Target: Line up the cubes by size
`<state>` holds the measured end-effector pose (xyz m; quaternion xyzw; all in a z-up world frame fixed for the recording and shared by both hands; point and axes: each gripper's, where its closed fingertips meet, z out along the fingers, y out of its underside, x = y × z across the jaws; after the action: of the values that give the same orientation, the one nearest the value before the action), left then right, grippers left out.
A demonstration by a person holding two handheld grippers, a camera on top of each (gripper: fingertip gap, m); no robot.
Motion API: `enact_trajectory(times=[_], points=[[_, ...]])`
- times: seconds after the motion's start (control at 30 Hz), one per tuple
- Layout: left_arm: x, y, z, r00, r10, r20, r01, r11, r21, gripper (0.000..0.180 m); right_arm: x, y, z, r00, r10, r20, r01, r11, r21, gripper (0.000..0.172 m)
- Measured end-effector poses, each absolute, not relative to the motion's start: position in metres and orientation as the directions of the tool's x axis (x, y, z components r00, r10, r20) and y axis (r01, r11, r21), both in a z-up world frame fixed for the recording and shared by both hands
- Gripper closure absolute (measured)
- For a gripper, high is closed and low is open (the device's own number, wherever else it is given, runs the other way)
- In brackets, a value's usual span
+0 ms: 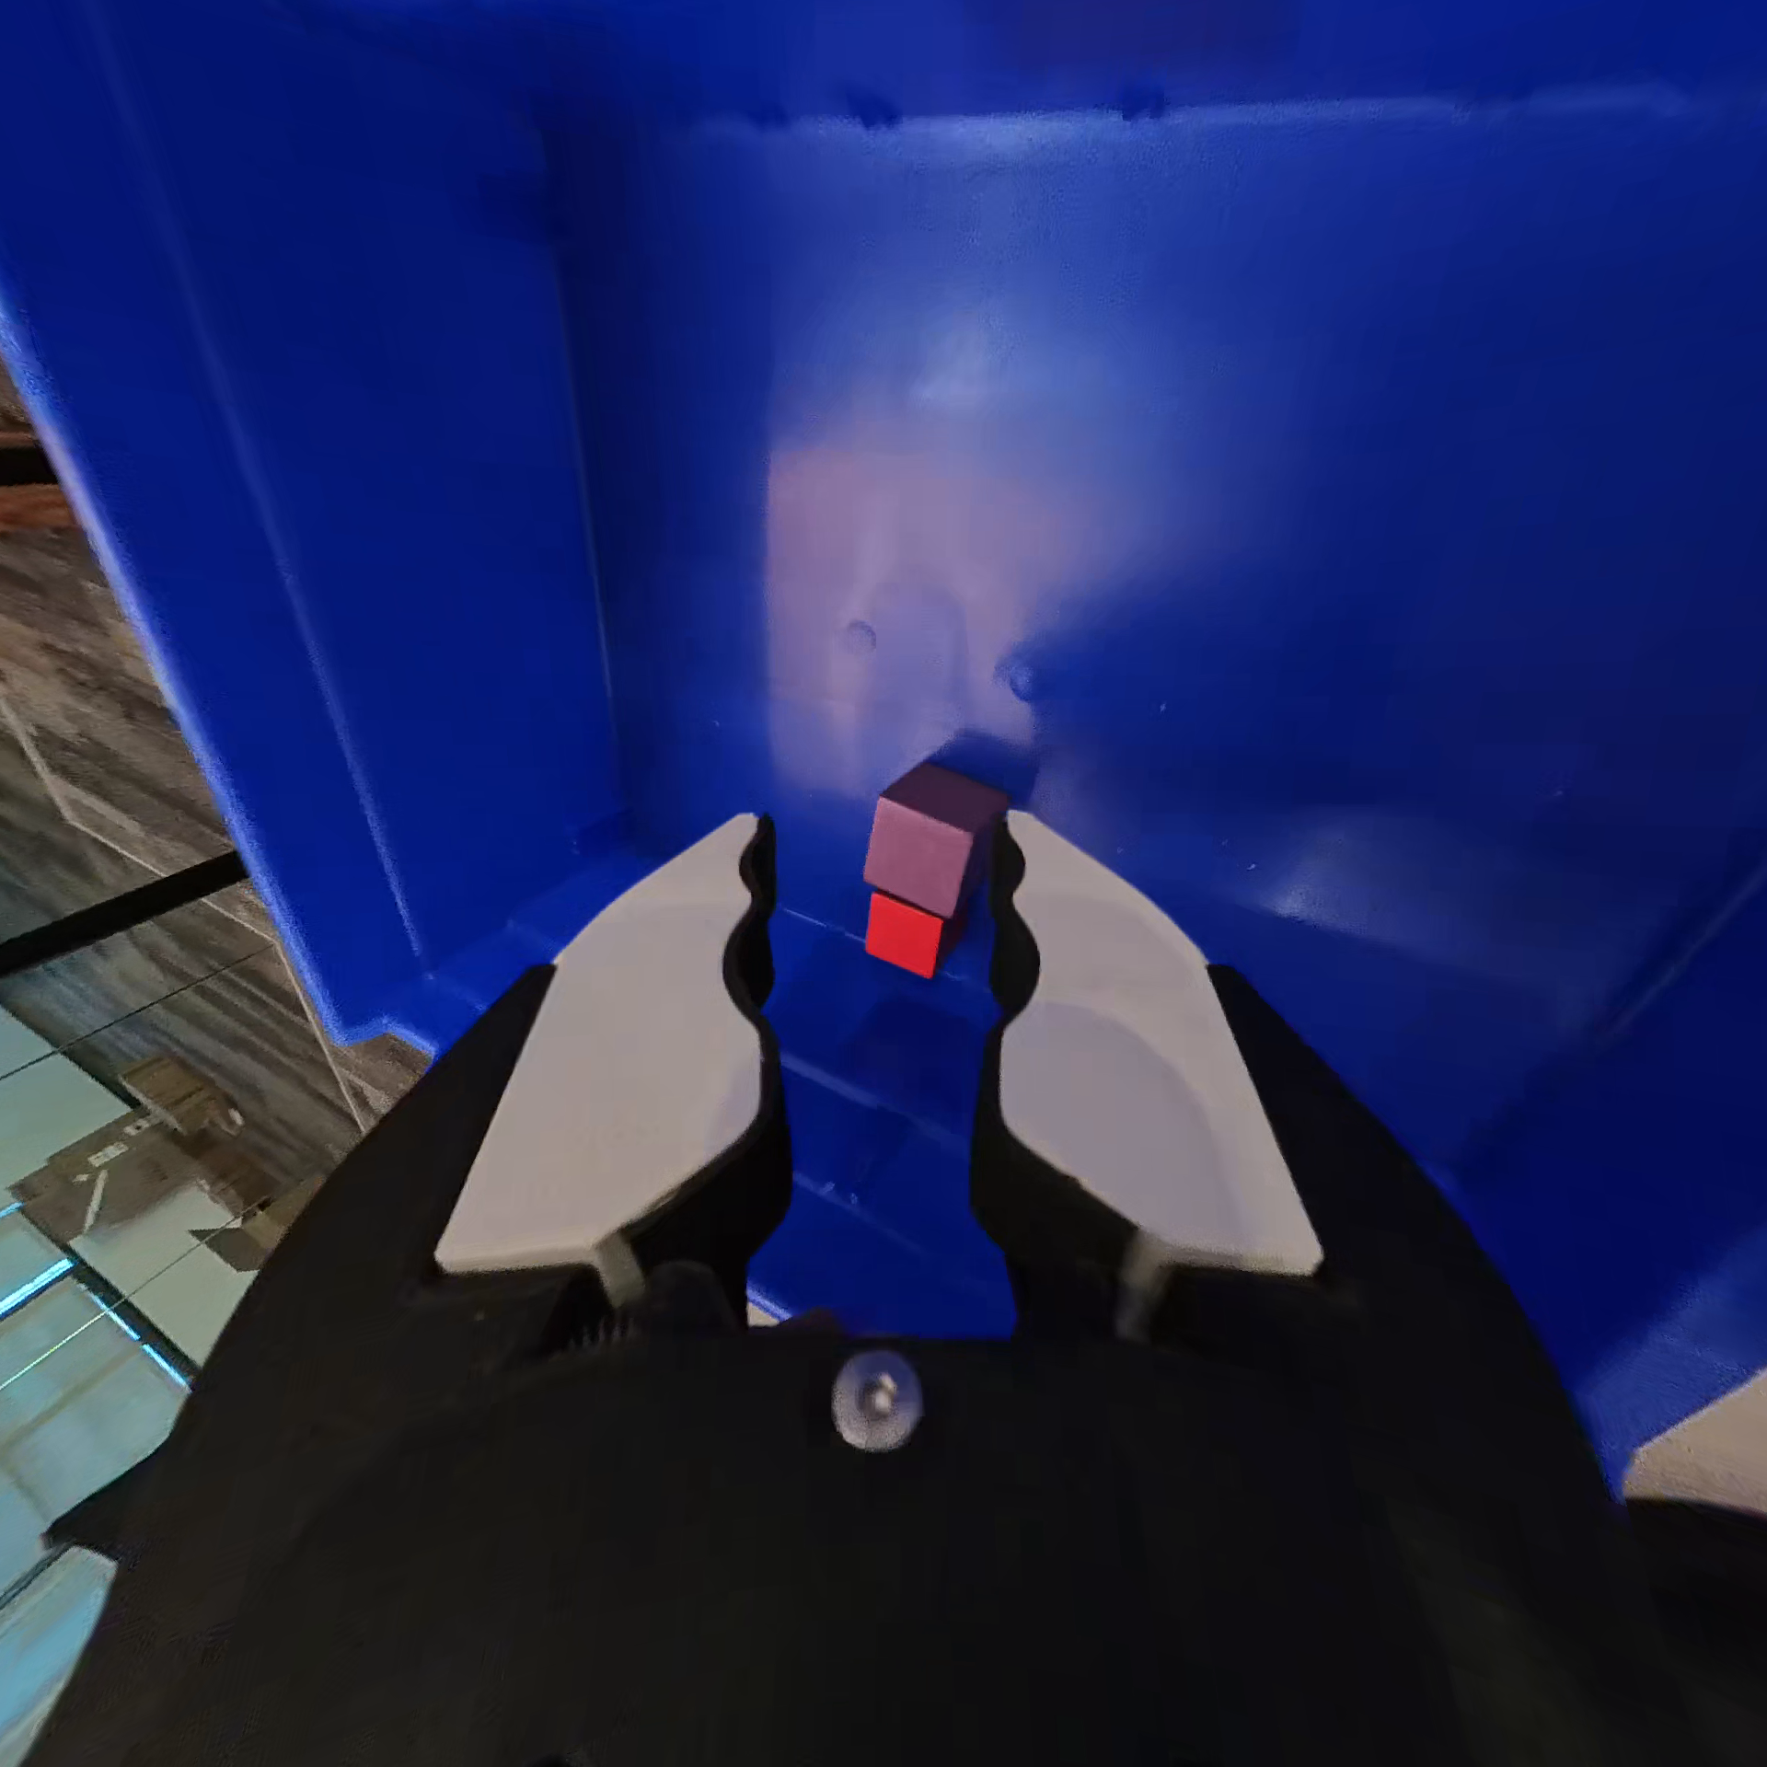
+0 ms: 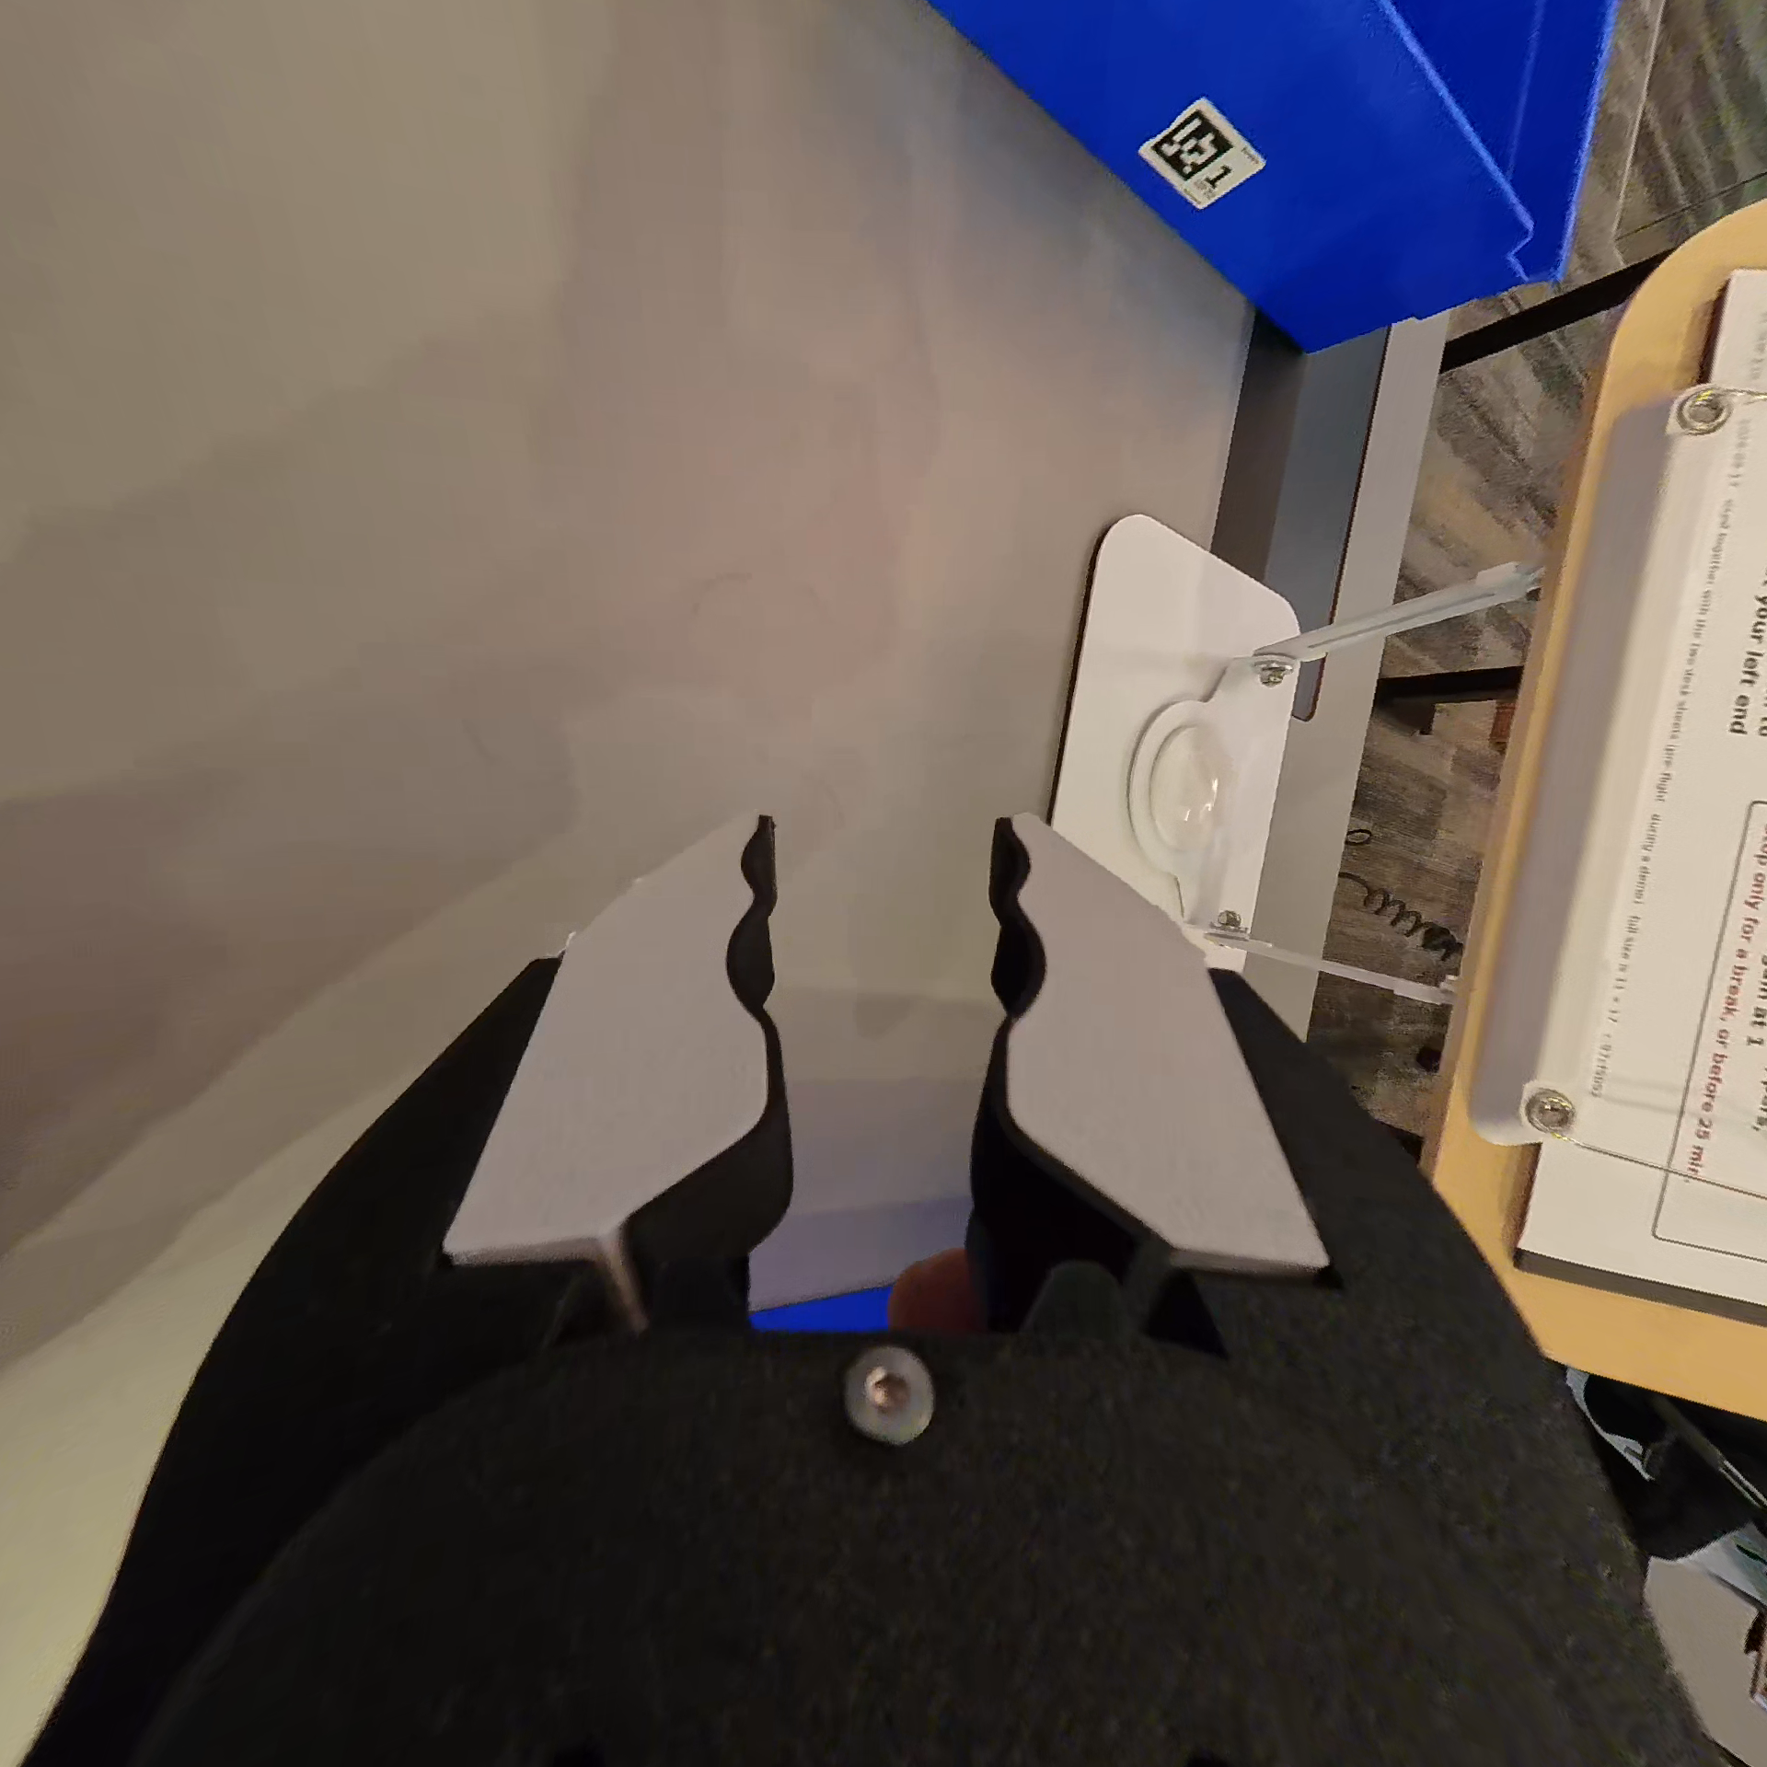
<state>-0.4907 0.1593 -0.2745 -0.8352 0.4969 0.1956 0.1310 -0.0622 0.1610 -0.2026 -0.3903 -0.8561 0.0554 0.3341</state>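
Left gripper [image 1: 880, 832] stands open inside a blue bin [image 1: 1339, 574], gripping nothing. A purple cube [image 1: 923, 851] lies between its fingertips, nearer the right pad, contact not discernible; a smaller red cube [image 1: 904, 935] touches its near side. Right gripper [image 2: 880, 832] is open and bare above a grey table [image 2: 478, 478]. Patterned floor shows beyond.

bin [image 1: 1339, 478]: glossy blue plastic
cubes [image 1: 918, 851]: matt, smooth, painted
table [image 2: 478, 478]: smooth matt grey
fingers [image 2: 621, 1052]: matt grey plates
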Motion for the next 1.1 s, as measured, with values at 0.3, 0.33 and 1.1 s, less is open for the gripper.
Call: enact_trajectory(times=[0.3,0.33,1.1], points=[[-0.508,0.158,-0.304,0.390,-0.863,-0.322,-0.883,-0.449,0.135,0.139,-0.066,0.154,-0.205,-0.491,0.697,0.523,0.619,0.701,-0.353,0.129],[-0.508,0.157,-0.305,0.394,-0.864,-0.314,-0.882,-0.451,0.135,0.141,-0.066,0.154,-0.205,-0.492,0.696,0.523,0.617,0.703,-0.354,0.129],[-0.334,0.140,-0.132,0.485,-0.565,-0.667,-0.844,-0.104,-0.526,0.153,-0.110,0.133,-0.134,-0.266,0.672,0.691,0.343,0.736,-0.583,0.125]])
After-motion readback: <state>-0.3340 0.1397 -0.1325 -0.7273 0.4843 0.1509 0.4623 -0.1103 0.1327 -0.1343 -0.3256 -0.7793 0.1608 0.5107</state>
